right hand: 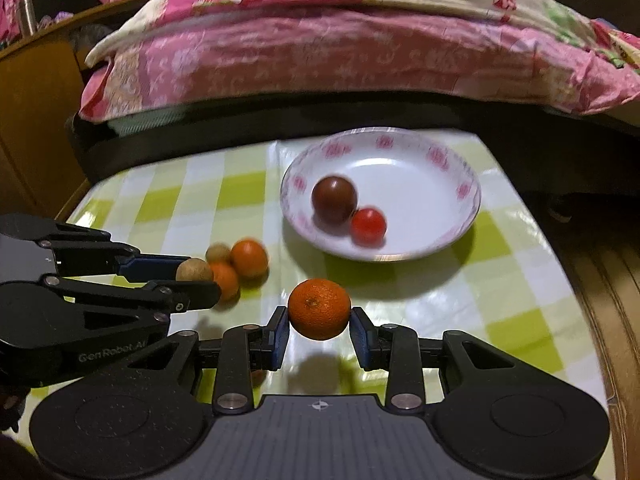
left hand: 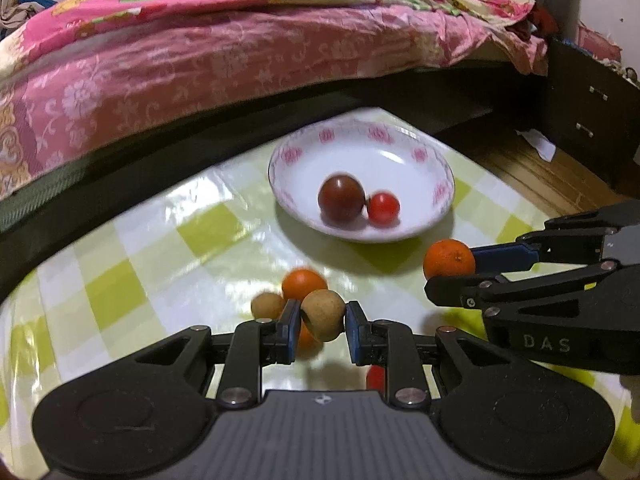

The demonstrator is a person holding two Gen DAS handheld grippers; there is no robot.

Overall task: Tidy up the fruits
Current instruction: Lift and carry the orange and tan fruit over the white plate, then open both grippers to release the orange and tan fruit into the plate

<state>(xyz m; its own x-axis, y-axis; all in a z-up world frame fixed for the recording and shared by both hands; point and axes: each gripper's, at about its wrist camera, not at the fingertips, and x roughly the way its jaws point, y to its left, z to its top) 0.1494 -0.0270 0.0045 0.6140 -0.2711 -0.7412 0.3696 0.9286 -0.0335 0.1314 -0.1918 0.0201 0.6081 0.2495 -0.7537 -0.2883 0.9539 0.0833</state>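
Note:
My left gripper (left hand: 322,325) is shut on a tan round fruit (left hand: 323,315), lifted above the checked tablecloth. My right gripper (right hand: 320,330) is shut on a small orange (right hand: 319,309), also off the table. In the left wrist view the right gripper (left hand: 452,270) comes in from the right with its orange (left hand: 449,258). In the right wrist view the left gripper (right hand: 196,278) enters from the left holding the tan fruit (right hand: 194,270). A white bowl with a pink pattern (left hand: 416,156) (right hand: 440,160) holds a dark red fruit (left hand: 341,198) and a small red tomato (left hand: 383,208).
On the cloth lie another tan fruit (left hand: 267,305), two small oranges (right hand: 249,258) (right hand: 225,278) and a small red fruit (left hand: 375,377) under my left gripper. A bed with a pink quilt (left hand: 200,48) runs behind the table. Wooden floor (left hand: 532,176) and a dark cabinet (left hand: 592,112) lie to the right.

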